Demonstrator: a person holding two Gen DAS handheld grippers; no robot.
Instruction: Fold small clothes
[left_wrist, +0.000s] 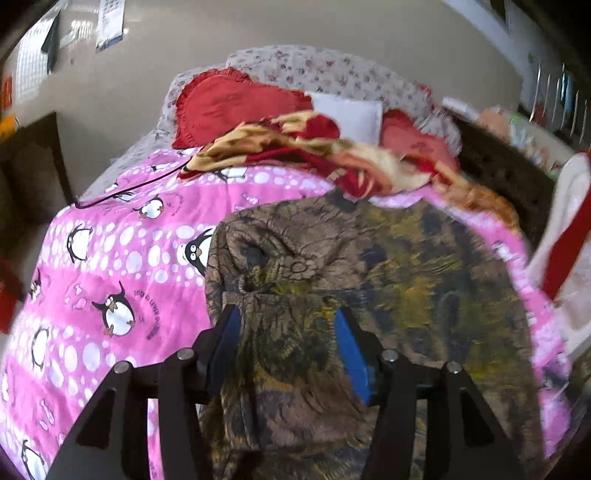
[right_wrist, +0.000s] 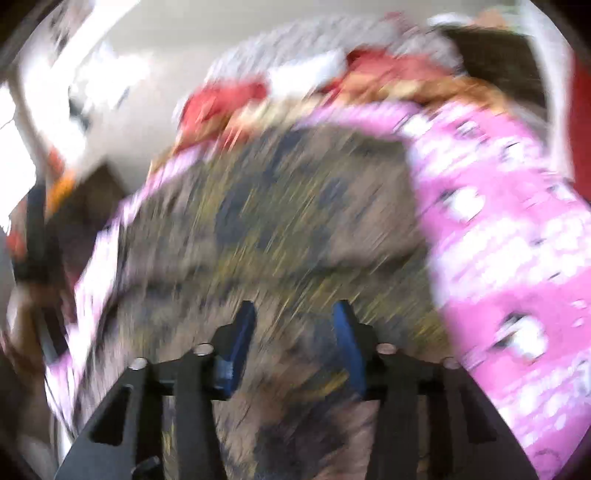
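A brown and olive patterned garment (left_wrist: 388, 258) lies on a pink penguin blanket (left_wrist: 110, 258) that covers the bed, near the right edge of the bed. The left tool (left_wrist: 286, 314) is closed on a bunched fold of this garment; the cloth fills the gap between its blue pads (left_wrist: 351, 350) and hangs down over the tool body. One part of the garment rises in a loose hump just beyond the fingertips.

The right wrist view is strongly blurred. There the right tool (right_wrist: 293, 314) is over the same garment (right_wrist: 277, 203), and cloth shows between its blue pads (right_wrist: 345, 332), but I cannot tell if it grips the cloth or only stands above it.

At the far end of the bed lie a red frilled cushion (left_wrist: 229, 107), a crumpled red and yellow blanket (left_wrist: 314, 151) and a floral sheet (left_wrist: 332, 70).
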